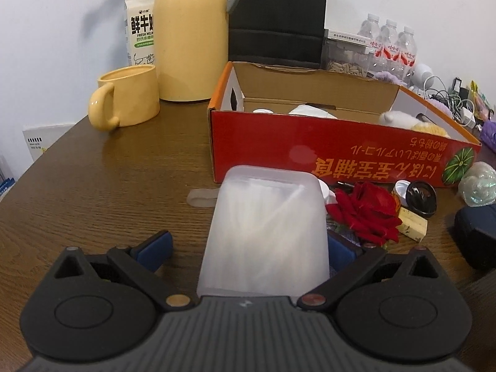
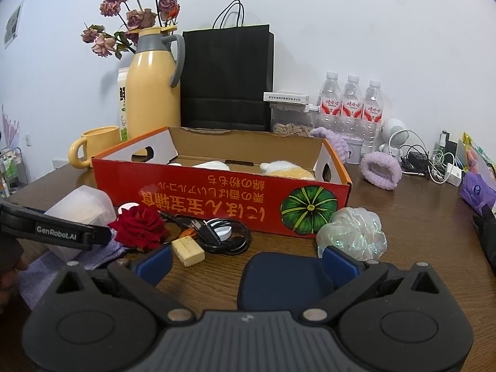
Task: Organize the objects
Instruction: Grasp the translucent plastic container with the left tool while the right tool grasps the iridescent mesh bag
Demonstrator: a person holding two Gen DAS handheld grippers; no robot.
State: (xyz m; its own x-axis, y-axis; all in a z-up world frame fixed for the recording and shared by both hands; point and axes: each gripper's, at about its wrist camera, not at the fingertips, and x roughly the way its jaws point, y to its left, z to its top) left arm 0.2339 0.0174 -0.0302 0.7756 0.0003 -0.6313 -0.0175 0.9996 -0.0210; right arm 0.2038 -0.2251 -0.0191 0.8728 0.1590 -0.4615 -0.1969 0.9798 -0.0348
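Observation:
My left gripper (image 1: 248,245) is open around a translucent white plastic box of cotton swabs (image 1: 263,235); the left finger stands apart from it, the right finger touches or nearly touches its side. The box also shows in the right wrist view (image 2: 80,207). My right gripper (image 2: 248,263) is open, with a dark blue soft case (image 2: 285,282) lying between its fingers on the table. The open red cardboard box (image 1: 341,155), also in the right wrist view (image 2: 217,198), holds white and yellow plush items. A red rose (image 1: 365,210), black cable (image 2: 223,235) and yellow block (image 2: 187,249) lie before it.
A yellow mug (image 1: 127,99), yellow thermos (image 1: 192,37), milk carton (image 1: 139,28) and black paper bag (image 2: 226,77) stand behind the box. Water bottles (image 2: 350,105), a purple headband (image 2: 381,170), chargers (image 2: 434,161) and an iridescent bath puff (image 2: 353,235) are on the right.

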